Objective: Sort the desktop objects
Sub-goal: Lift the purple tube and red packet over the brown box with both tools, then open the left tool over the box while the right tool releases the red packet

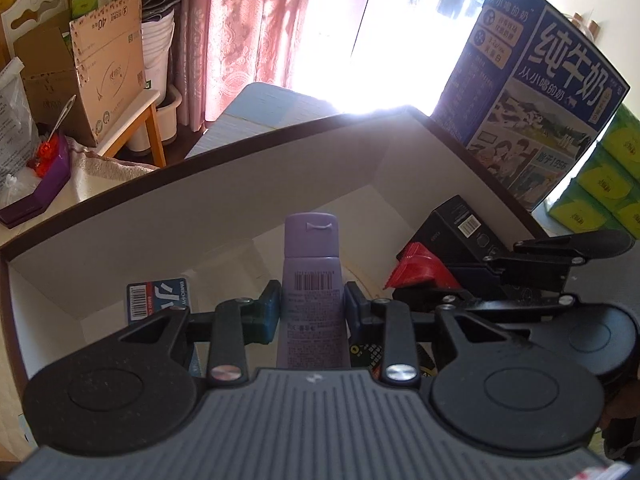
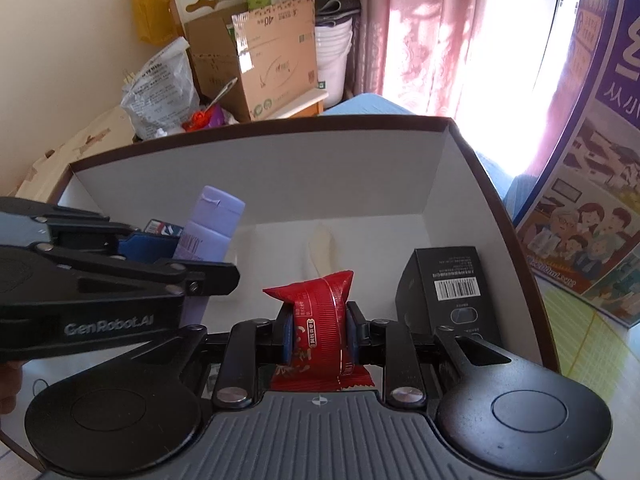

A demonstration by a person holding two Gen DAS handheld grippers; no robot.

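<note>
The purple tube (image 1: 311, 292) stands cap-up over the open white-lined box (image 1: 200, 208), pinched at its middle between the blue pads of the left tongs (image 1: 311, 308), which are closed on it. Just to its right the red snack packet (image 2: 320, 320) is clamped in the closed right tongs (image 2: 320, 334), also above the box floor. A black carton (image 2: 444, 292) stands in the box's right part, a blue-and-white card (image 1: 160, 300) lies at its left, and a blue milk carton (image 1: 540, 92) rises outside the box's right wall

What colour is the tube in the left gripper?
Pale purple tube, clearest in the left wrist view.
</note>
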